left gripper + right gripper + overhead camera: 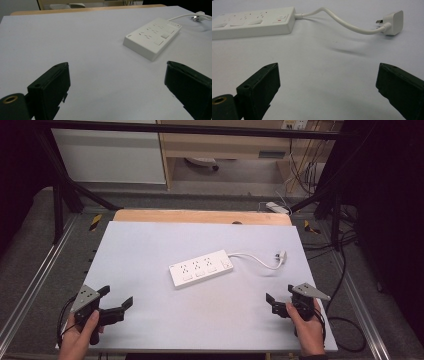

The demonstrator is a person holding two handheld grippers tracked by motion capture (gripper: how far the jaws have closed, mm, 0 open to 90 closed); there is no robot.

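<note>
White plastic power strip (201, 268) sits mid-table on the pale mat (150, 320), its white plug (282, 255) lying at the cable's end, far right. I've got left gripper (116, 301) & right gripper (279, 302) both jaws wide, empty, well apart from it. Approach low, square up to the plug body, not the cable.

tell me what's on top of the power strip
The power strip shows three socket groups, switches beside them and a red-marked button near the cord end. Nothing is plugged in or lying on it. Its underside on the table is hidden.
</note>
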